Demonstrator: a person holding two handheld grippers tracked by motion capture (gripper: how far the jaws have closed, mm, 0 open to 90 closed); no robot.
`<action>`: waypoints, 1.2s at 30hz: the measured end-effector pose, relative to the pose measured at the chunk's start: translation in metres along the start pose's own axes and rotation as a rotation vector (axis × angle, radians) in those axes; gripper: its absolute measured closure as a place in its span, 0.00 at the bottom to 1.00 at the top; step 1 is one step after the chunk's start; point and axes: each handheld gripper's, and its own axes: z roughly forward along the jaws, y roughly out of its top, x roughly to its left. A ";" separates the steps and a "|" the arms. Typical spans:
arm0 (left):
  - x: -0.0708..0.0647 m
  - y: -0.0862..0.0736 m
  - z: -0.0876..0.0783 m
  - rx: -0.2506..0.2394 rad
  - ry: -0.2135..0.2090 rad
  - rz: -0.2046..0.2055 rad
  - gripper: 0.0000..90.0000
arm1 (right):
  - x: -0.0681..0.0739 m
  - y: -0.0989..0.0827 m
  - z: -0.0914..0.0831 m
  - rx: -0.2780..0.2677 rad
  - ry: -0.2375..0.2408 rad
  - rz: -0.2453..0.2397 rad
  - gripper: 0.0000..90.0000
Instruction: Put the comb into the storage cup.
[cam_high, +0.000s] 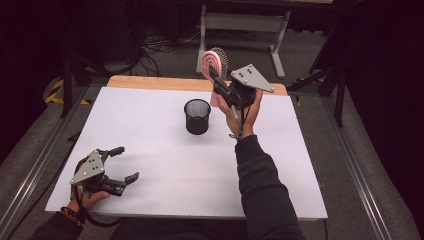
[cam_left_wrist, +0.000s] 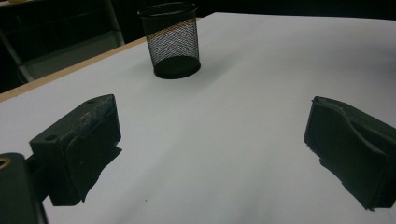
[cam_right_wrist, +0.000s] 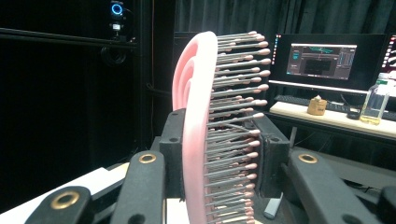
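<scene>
Right gripper (cam_high: 219, 82) is clamped on a pink hairbrush (cam_high: 214, 61), held upright in the air at about 1 o'clock from the mesh cup (cam_high: 197, 116), past the table's (cam_high: 150, 135) far edge. Left gripper (cam_high: 122, 163) rests wide open, holding nothing, at 7 o'clock near the front corner. Step looks like carry-to-cup; next, bring the brush over the cup's rim, tip it handle-down and lower it before letting go.
</scene>
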 end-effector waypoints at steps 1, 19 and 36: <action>0.000 0.000 0.000 0.002 -0.001 0.000 0.05 | 0.001 0.000 0.001 0.001 0.002 0.001 0.70; 0.000 0.000 0.001 0.018 0.002 0.011 0.05 | 0.007 -0.011 0.019 -0.002 0.004 0.042 0.70; 0.000 -0.001 0.000 0.002 0.006 0.008 0.06 | 0.015 -0.028 0.037 0.013 0.029 0.085 0.70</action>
